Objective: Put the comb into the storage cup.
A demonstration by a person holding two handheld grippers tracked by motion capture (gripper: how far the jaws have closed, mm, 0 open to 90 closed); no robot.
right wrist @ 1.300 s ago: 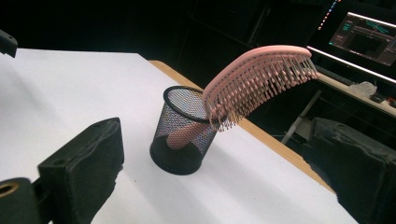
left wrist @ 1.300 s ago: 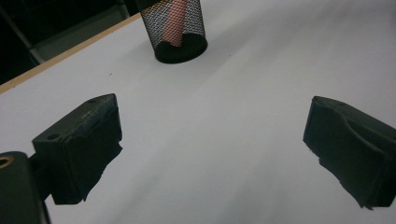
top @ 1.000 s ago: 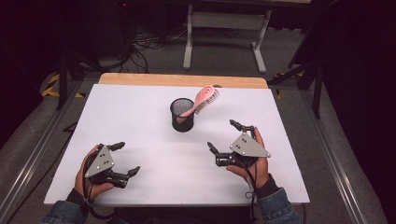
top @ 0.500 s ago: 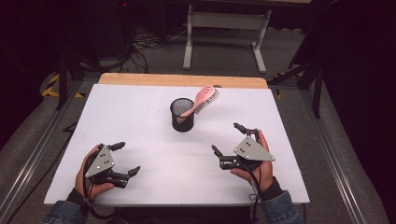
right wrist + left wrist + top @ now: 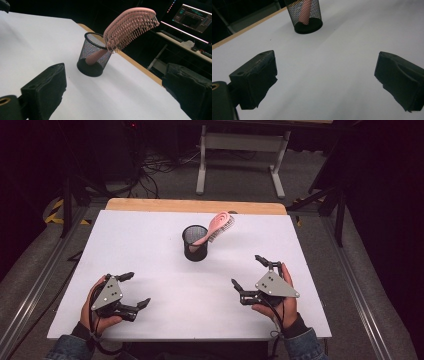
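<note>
A black mesh cup (image 5: 195, 243) stands upright at the middle of the white table (image 5: 150, 250). A pink hairbrush (image 5: 217, 227) leans in it, handle down, bristled head sticking out to the right. The cup (image 5: 94, 55) and the brush (image 5: 130, 26) fill the middle of the right gripper view; the cup (image 5: 306, 15) sits at the top of the left gripper view. My left gripper (image 5: 134, 290) rests open near the front left edge. My right gripper (image 5: 247, 272) is open at the front right, empty, well short of the cup.
A wooden strip (image 5: 195, 206) runs along the table's far edge. Beyond it stand a grey metal frame (image 5: 240, 150) and cables on the floor. A lit monitor (image 5: 195, 17) shows far right in the right gripper view.
My right gripper has drawn back toward the front edge and slightly right. The left gripper, cup and brush have stayed put.
</note>
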